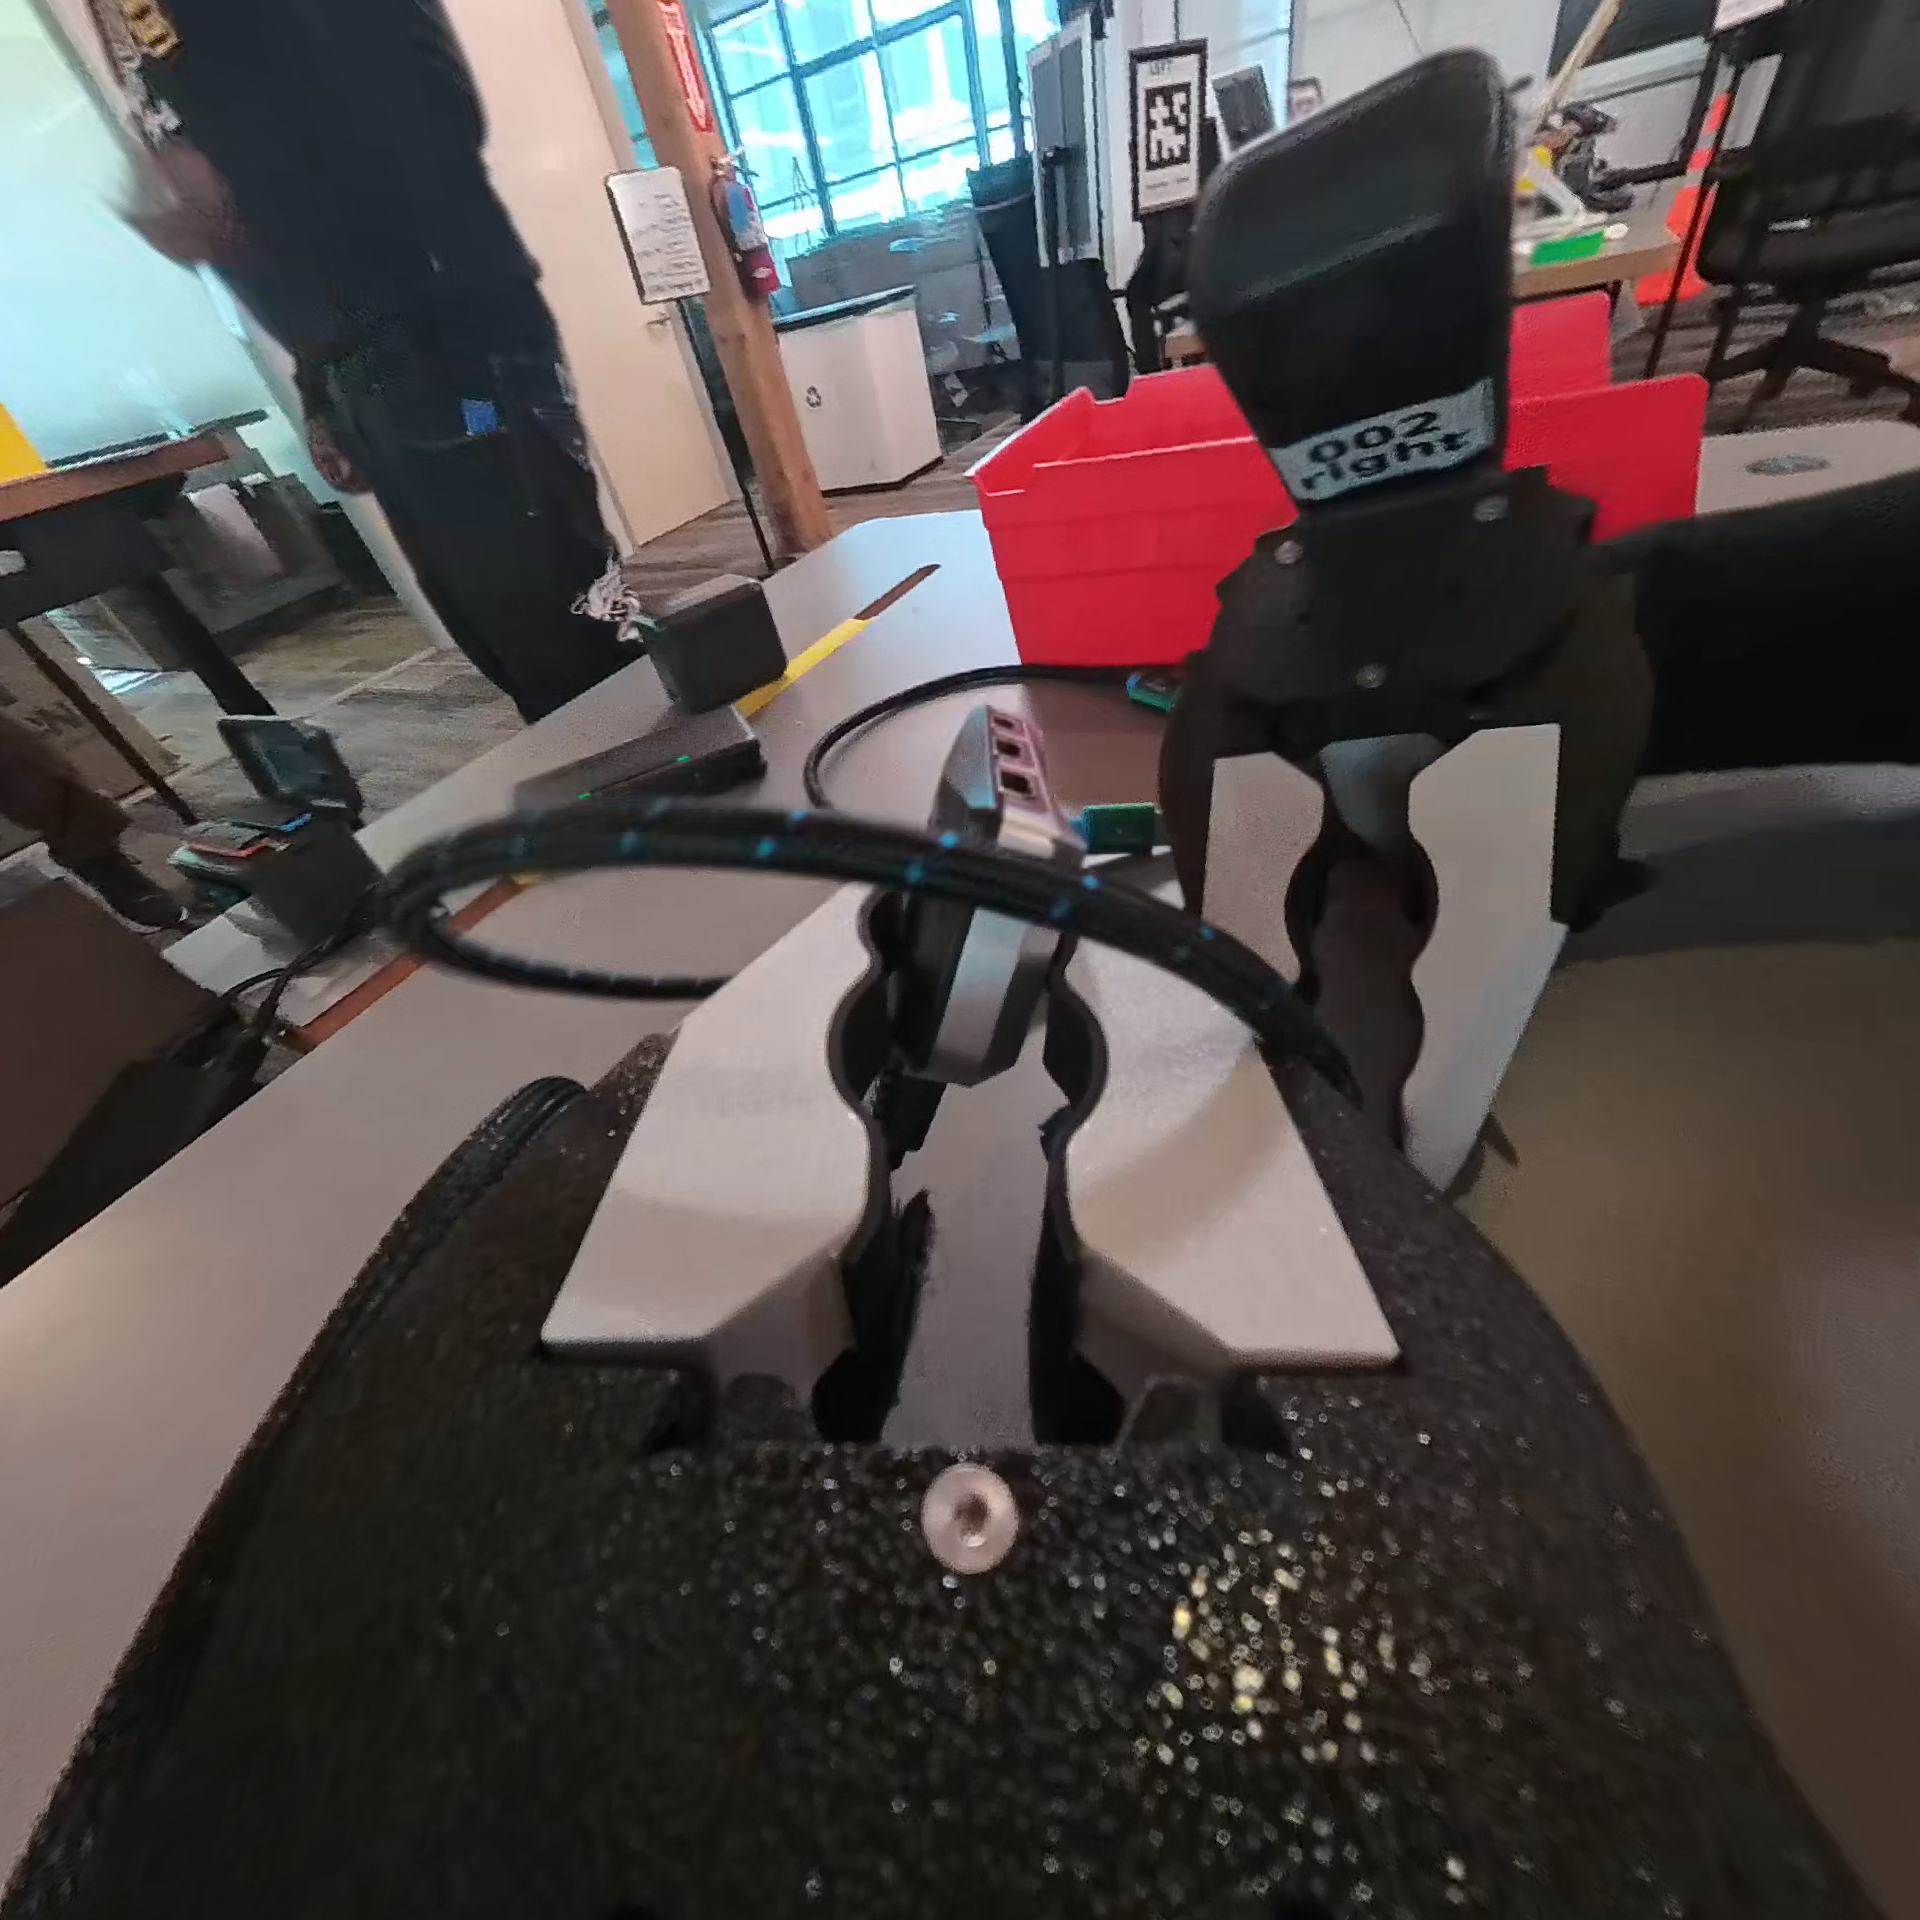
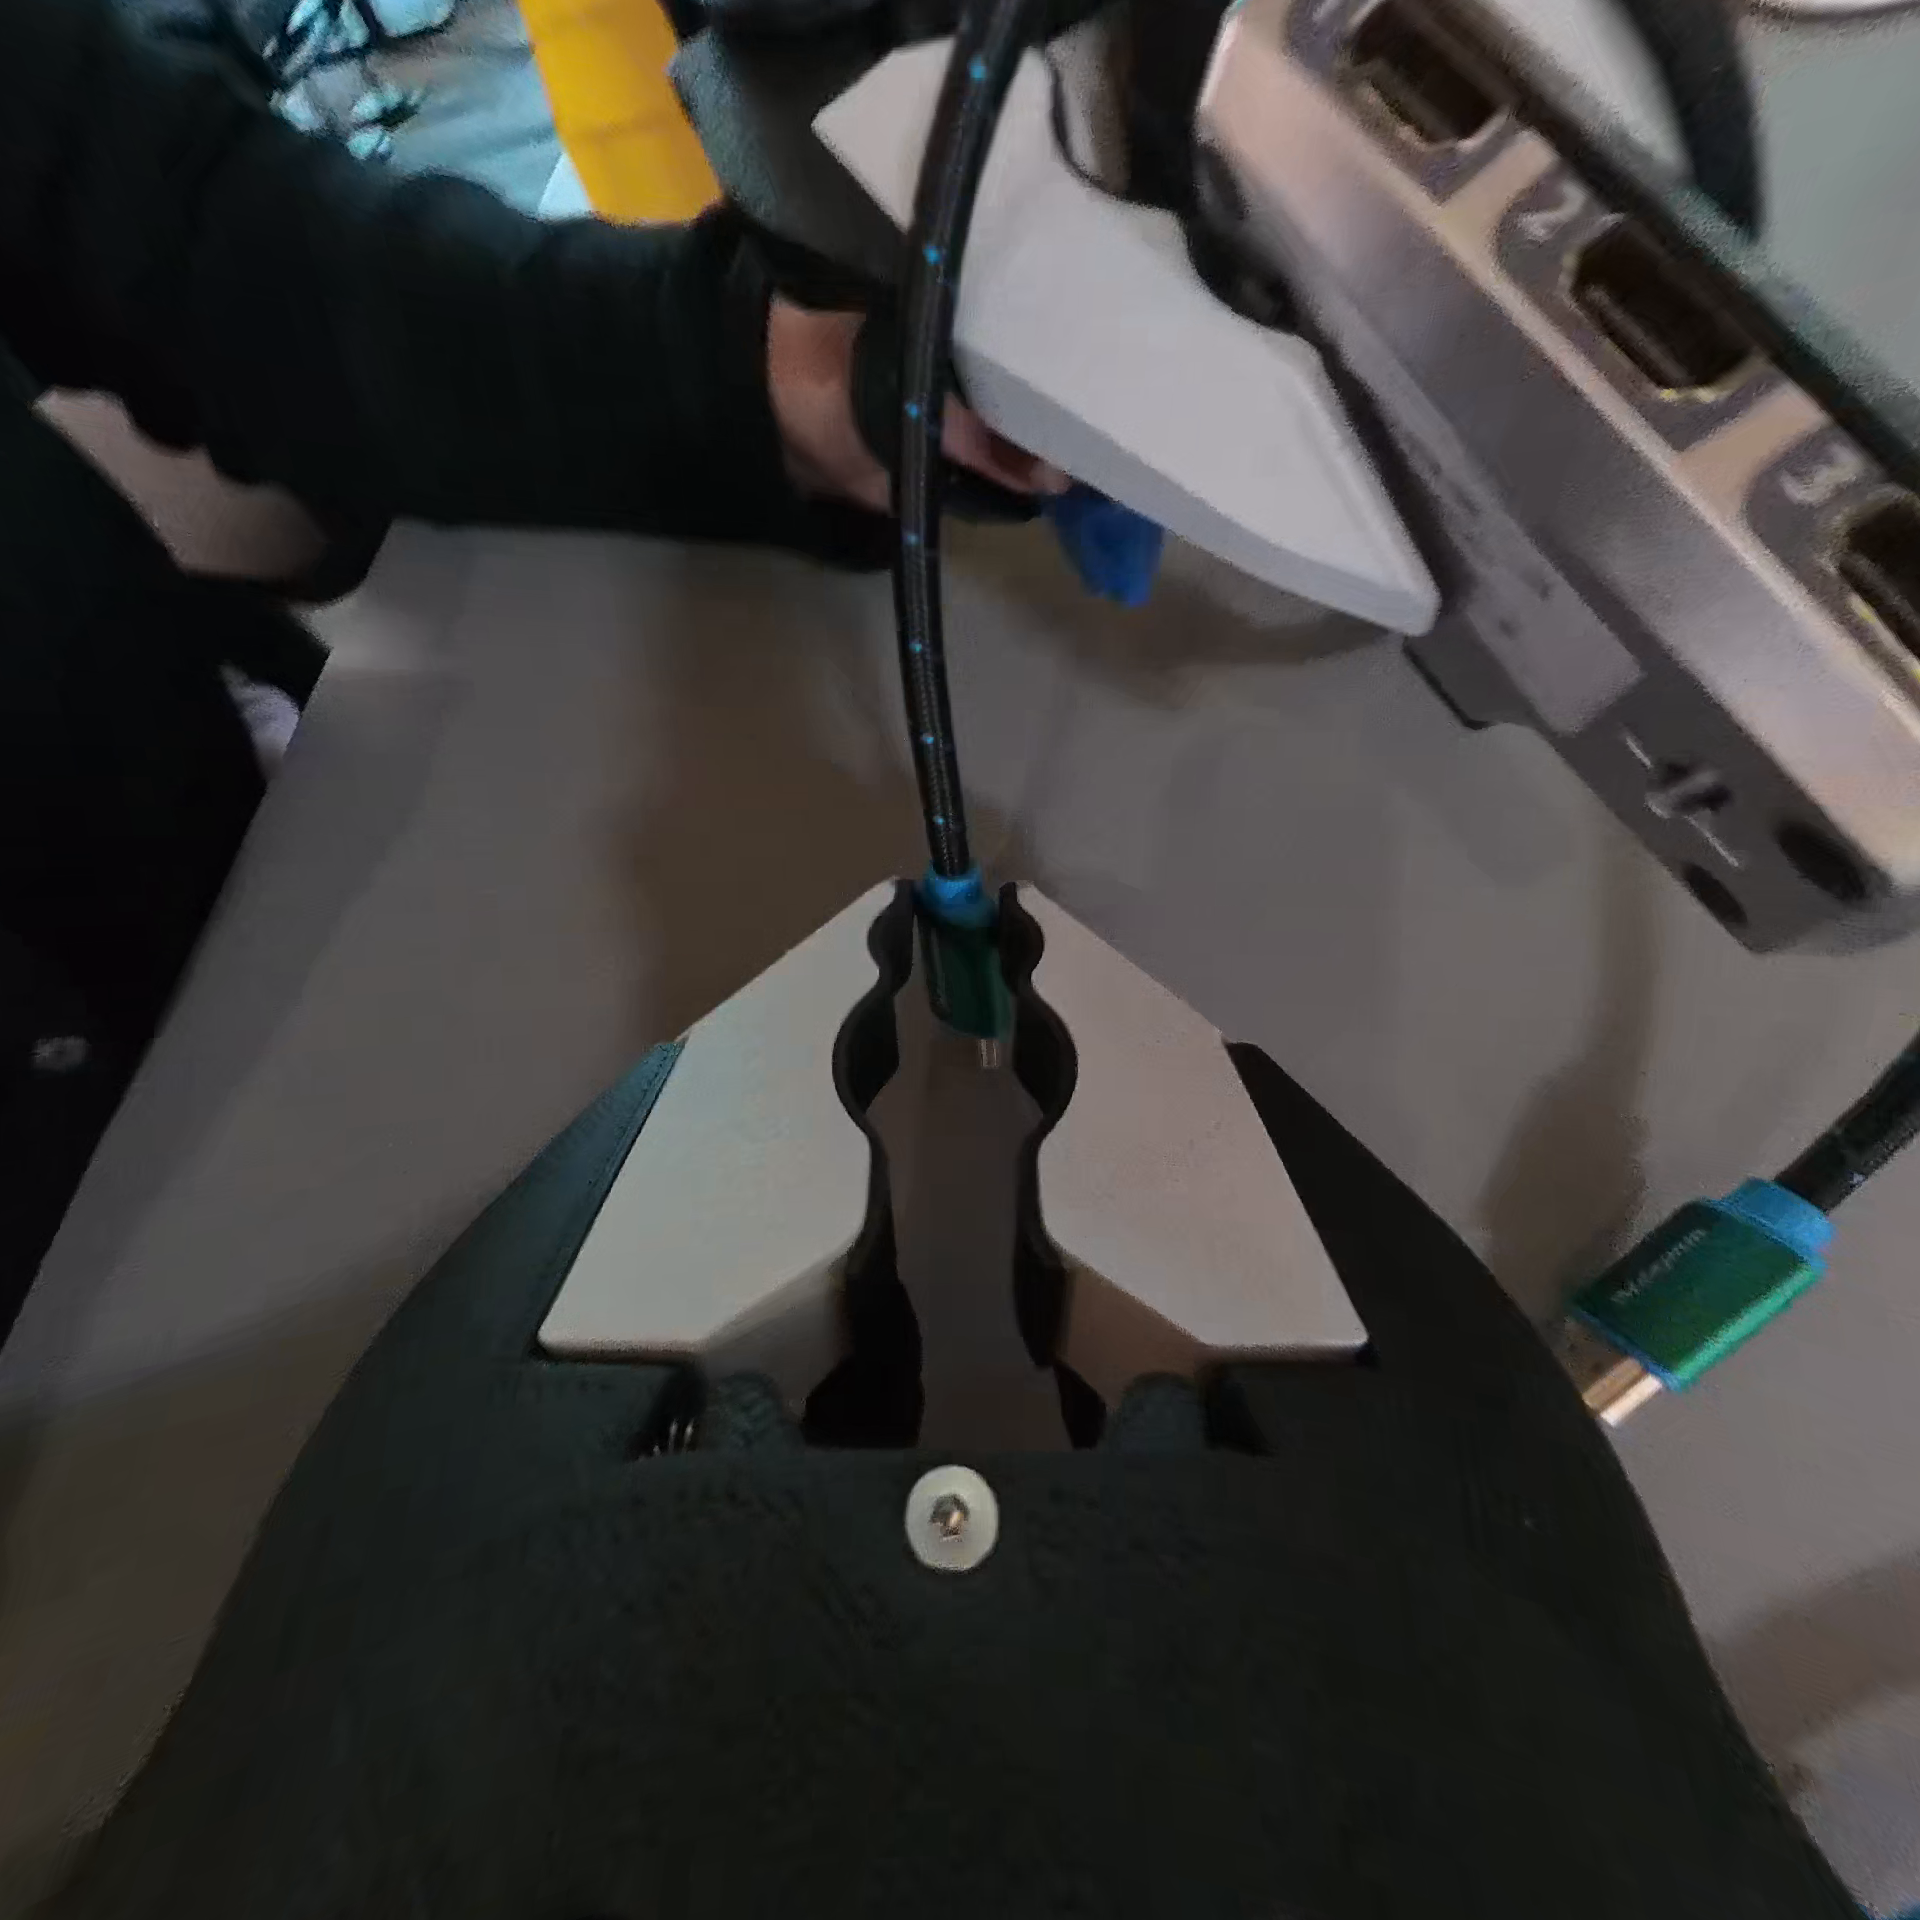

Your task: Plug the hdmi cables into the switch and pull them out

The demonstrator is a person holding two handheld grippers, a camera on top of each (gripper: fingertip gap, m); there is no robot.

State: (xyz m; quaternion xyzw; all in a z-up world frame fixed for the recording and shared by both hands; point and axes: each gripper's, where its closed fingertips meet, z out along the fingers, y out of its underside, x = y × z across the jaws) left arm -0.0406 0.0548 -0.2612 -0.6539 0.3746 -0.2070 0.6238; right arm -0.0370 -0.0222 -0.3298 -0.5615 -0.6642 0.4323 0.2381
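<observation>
the switch (image 1: 977,935) sits clamped on edge between the pads of my left hand-held gripper (image 1: 971,997), lifted off the desk (image 1: 156,1195), its long axis running away from that camera and its row of open ports (image 2: 1652,322) facing right, toward my other hand. my right hand-held gripper (image 2: 958,966) is closed narrow on the green plug (image 2: 961,977) of a braided cable (image 2: 930,644); both pads press its sides, and the metal tip points back toward the right camera, away from the switch. in the right view the ports lie up and to the right of the plug, near but apart. i judge the coming move turns on that: the plug's axis has to swing round to line up with a port. a second green plug (image 2: 1704,1288) lies loose on the desk at the right.
</observation>
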